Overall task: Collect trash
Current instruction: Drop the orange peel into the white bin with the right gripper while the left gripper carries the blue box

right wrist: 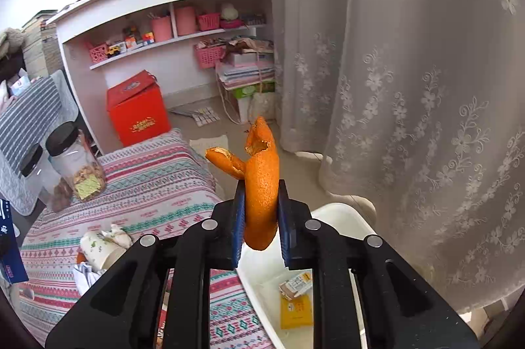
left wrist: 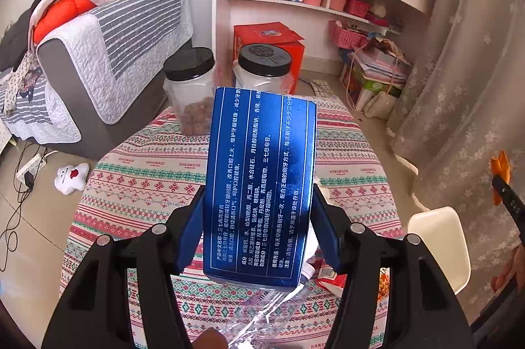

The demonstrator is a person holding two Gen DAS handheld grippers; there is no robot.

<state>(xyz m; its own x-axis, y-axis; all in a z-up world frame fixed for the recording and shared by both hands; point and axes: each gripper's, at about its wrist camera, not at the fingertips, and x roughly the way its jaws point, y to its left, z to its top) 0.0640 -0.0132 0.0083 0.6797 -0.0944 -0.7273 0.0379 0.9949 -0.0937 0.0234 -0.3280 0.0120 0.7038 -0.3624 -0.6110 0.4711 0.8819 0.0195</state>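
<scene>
Left gripper [left wrist: 259, 217] is clamped on the box [left wrist: 259, 181] by its long sides, held up over the table [left wrist: 137, 185]; looks light, crushable card. Right gripper [right wrist: 261, 211] pinches the peel [right wrist: 261, 185] mid-strip above the bin [right wrist: 341, 217]; soft, floppy, probably tears easily.

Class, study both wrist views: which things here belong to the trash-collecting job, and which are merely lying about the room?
Belongs to the job:
- blue carton, clamped in the left hand-held gripper
- orange peel, clamped in the right hand-held gripper
- white bin holding wrappers
- paper cup and clear plastic wrap on the table

Just lying about:
- two black-lidded jars
- red box
- plush toy
</scene>
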